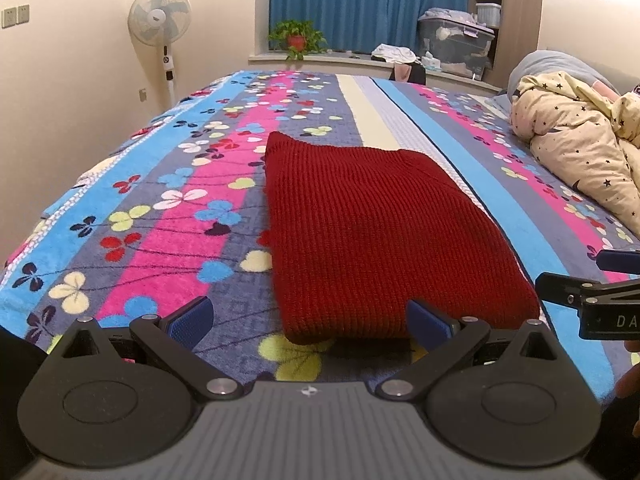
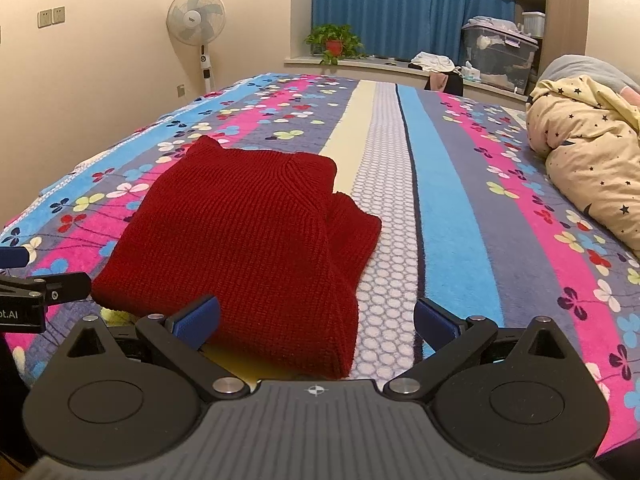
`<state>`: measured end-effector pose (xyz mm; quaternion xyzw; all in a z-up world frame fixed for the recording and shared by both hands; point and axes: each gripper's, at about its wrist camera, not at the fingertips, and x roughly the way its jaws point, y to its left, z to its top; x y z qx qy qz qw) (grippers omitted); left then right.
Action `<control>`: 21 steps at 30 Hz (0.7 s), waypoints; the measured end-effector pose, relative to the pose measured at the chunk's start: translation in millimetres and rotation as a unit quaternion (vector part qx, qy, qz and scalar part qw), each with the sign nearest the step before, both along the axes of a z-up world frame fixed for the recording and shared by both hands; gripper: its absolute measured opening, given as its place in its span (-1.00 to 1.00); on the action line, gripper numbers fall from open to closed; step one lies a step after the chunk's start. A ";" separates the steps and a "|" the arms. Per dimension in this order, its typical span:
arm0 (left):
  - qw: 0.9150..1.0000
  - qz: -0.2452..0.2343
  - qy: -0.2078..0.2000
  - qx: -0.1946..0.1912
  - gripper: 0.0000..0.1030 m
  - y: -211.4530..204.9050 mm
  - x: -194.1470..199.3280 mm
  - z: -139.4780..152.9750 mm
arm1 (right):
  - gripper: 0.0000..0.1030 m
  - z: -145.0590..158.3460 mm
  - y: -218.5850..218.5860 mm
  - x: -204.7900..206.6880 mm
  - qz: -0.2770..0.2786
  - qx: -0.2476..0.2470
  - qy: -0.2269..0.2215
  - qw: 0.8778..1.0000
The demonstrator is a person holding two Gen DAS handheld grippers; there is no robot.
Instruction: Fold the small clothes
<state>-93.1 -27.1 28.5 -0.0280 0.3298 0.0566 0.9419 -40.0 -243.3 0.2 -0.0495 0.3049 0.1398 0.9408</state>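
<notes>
A red knitted garment (image 1: 360,232) lies folded into a long strip on the striped flowered bedspread (image 1: 160,208). My left gripper (image 1: 308,320) stands open at the garment's near left corner, its blue pads wide apart and pressing on nothing. In the right wrist view the same red garment (image 2: 240,240) shows a folded layer sticking out along its right side. My right gripper (image 2: 316,320) is open around the near right corner, with the cloth lying loose between the pads. Each gripper's side shows at the other view's edge.
A star-patterned cream quilt (image 1: 580,152) is bunched on the bed's right side. Beyond the bed stand a white fan (image 1: 160,20), a potted plant (image 1: 298,38) on the sill, blue curtains and a storage box (image 1: 456,46).
</notes>
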 end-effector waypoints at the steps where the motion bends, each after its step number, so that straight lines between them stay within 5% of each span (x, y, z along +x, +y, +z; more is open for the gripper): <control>1: 1.000 0.001 0.001 0.000 0.99 0.3 0.1 0.1 | 0.98 0.0 0.1 0.0 0.000 0.000 0.000 1.000; 21: 1.000 0.002 0.017 -0.010 0.99 4.9 5.1 -3.4 | 0.98 -1.5 0.0 -0.6 -0.003 0.001 0.002 1.000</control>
